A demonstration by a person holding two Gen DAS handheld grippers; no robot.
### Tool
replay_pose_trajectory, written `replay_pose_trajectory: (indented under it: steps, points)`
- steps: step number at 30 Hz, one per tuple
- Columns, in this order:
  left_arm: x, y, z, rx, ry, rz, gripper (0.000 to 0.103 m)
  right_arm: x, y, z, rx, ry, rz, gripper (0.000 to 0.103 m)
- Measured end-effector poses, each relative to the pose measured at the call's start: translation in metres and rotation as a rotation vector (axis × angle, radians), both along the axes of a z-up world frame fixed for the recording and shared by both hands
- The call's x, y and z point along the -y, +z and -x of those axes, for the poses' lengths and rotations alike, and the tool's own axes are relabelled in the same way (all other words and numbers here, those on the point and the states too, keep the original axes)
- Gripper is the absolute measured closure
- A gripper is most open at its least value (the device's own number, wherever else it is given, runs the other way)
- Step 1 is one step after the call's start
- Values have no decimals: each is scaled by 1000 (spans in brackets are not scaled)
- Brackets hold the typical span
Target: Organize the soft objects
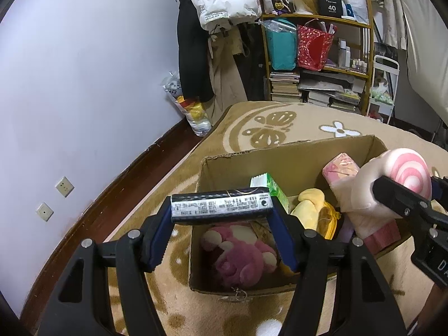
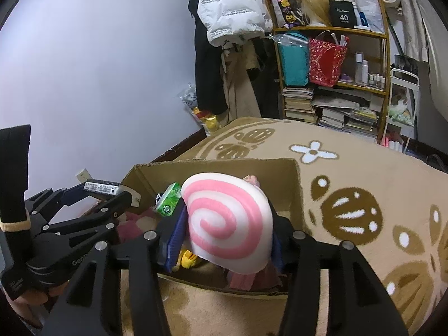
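Note:
My left gripper (image 1: 222, 210) is shut on a dark tissue packet (image 1: 221, 205) with a white label, held over the near left rim of the open cardboard box (image 1: 280, 151). My right gripper (image 2: 228, 235) is shut on a pink-and-white swirl lollipop plush (image 2: 228, 224) above the box's right side; it also shows in the left wrist view (image 1: 403, 176). Inside the box lie a pink bear plush (image 1: 238, 252), a yellow plush (image 1: 308, 207), a green tissue pack (image 1: 273, 189) and a pink packet (image 1: 340, 169).
The box (image 2: 291, 179) sits on a tan patterned blanket (image 2: 364, 196). A white wall and dark baseboard run at left. A shelf (image 1: 316, 56) with bags and books, hanging clothes (image 1: 212, 28) and a plastic bag (image 1: 193, 112) stand at the back.

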State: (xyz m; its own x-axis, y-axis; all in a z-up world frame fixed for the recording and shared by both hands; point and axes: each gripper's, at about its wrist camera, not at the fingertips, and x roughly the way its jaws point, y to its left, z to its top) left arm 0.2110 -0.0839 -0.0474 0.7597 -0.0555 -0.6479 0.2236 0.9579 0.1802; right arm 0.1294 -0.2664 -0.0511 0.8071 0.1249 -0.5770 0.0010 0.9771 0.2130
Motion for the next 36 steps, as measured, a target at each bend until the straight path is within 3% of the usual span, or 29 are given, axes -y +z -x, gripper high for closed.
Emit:
replay_pose_trajectory:
  steps: [2,6,9,12,14,20,28,36]
  points:
    - [1,0,0,7,6,-16,38,-2,-2,-1,-10,4,3,46]
    - [-3,3,5,12,6,-3,24,-4,-4,-1,-25,3,18,41]
    - [-8,7,9,21,12,6,21,-3,-2,1,-17,-3,19,25]
    - [-14,12,15,37,36,7,8,-1,4,8,1,-16,14,18]
    - [-21,16,20,48,45,16,5,1,6,10,-5,-24,16,10]
    - [-29,26,31,63,44,33,0,5,17,22,-15,-50,41,0]
    - [-31,48,49,101,63,9,0,9,40,40,-18,-53,48,0]
    - [-44,86,76,135,64,37,0,6,66,64,10,-50,57,0]
